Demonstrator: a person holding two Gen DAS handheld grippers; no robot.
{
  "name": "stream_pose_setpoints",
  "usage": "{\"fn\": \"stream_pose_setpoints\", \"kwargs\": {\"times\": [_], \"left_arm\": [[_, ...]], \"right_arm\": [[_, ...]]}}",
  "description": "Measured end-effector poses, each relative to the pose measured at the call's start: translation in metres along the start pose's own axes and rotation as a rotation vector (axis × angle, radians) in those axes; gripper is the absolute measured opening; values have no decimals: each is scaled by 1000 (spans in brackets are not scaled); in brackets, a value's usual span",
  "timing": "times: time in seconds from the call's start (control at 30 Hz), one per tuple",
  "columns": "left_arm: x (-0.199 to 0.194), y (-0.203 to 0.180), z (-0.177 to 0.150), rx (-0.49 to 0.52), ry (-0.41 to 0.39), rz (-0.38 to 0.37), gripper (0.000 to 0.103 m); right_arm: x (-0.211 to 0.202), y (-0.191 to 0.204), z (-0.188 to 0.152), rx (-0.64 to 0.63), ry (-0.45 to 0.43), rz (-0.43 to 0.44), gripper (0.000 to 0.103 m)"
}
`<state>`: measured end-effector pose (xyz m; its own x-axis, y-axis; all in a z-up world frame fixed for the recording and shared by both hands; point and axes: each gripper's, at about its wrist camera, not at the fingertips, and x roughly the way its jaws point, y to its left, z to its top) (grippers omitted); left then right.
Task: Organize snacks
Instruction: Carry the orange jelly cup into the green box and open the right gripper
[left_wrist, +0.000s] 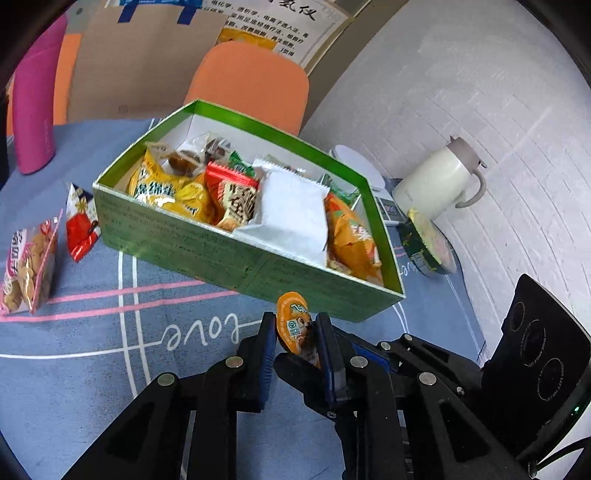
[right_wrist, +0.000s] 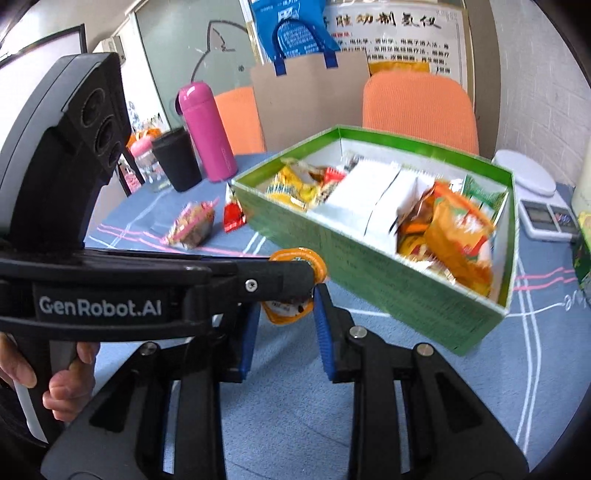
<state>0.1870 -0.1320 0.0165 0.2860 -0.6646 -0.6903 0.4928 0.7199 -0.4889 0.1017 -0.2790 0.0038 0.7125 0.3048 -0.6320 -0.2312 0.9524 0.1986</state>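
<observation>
Blue cloth (left_wrist: 92, 387); left gripper (left_wrist: 295, 332) pinching jelly cup (left_wrist: 293, 325) (glossy).

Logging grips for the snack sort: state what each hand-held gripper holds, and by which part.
Left hand-held gripper: shut on the orange jelly cup, pinched across its lower half. Right hand-held gripper: open, holding nothing.

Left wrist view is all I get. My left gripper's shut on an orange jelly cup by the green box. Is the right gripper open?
Observer: Yes. The right gripper is open, and the jelly cup shows between its fingers.
Operator: Anything next to the pink bottle?
Observer: A black cup stands next to the pink bottle.
Operator: What's holding the left gripper?
Observer: A hand wraps the handle of the left gripper.
</observation>
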Motion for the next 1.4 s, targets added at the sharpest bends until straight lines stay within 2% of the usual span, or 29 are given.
{"fn": "stream_pose_setpoints", "kwargs": {"times": [0.33, 0.63, 0.83, 0.87, 0.9, 0.93, 0.97, 1.0, 1.07, 1.23, 1.4], "left_arm": [[2, -53, 49, 120, -35, -34, 21], [34, -69, 68, 169, -7, -28, 21], [52, -64, 70, 158, 19, -24, 22], [54, -63, 70, 153, 22, -18, 24], [56, -62, 69, 146, 30, -7, 37], [57, -59, 68, 130, 35, 11, 62], [57, -57, 67, 113, 26, 22, 73], [54, -54, 65, 92, -2, 30, 84], [47, -50, 62, 67, -44, 38, 86], [42, -43, 60, 41, -36, 59, 87], [33, -36, 55, 5, -40, 56, 87]], "right_arm": [[-32, -32, 27, 51, -124, -57, 31], [-27, -63, 32, 102, -138, -93, 31], [-19, -73, 26, 101, -139, -120, 33], [-17, -73, 25, 96, -137, -133, 42], [-17, -73, 23, 93, -134, -149, 49], [-18, -74, 22, 91, -144, -167, 62], [-20, -73, 20, 86, -158, -183, 73], [-22, -73, 18, 79, -169, -197, 77], [-24, -74, 15, 73, -176, -214, 84], [-24, -78, 13, 109, -156, -208, 91], [-30, -69, 13, 104, -160, -202, 92]]}}
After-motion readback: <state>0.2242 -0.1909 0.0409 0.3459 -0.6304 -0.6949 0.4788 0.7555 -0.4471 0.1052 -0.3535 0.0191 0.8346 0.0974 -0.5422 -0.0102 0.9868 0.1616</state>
